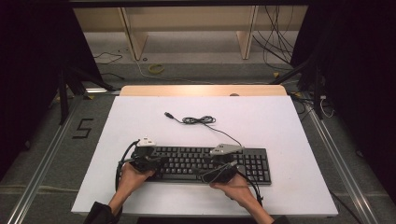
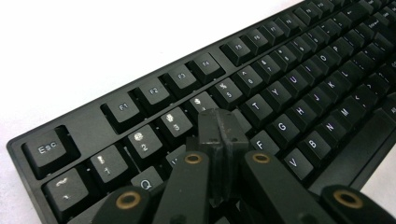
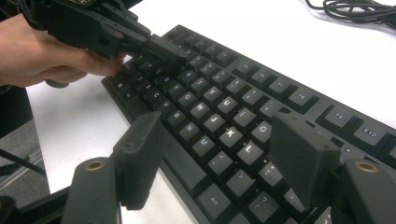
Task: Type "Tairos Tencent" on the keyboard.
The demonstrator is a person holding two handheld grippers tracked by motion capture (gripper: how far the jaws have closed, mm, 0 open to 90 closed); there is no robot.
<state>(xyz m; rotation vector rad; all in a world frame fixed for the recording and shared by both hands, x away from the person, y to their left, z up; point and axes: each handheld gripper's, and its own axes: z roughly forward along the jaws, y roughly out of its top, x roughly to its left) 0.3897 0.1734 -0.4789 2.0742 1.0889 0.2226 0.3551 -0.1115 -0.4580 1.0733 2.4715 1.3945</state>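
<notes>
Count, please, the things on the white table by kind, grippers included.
Black keyboard: 1
Black cable with plug: 1
Grippers: 2, left gripper with jaws shut over the keys, right gripper with jaws open
Total: 4

A white table [image 1: 280, 186] carried a black keyboard [image 1: 252, 165], its coiled cable [image 1: 198, 120] lying on the bare surface behind it.

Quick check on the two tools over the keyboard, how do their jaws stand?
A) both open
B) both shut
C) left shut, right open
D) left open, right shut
C: in the left gripper view the left tool has its jaws pressed together over the upper-left letter keys of the keyboard, while in the right gripper view the right tool has its jaws spread wide with keys visible between them.
</notes>
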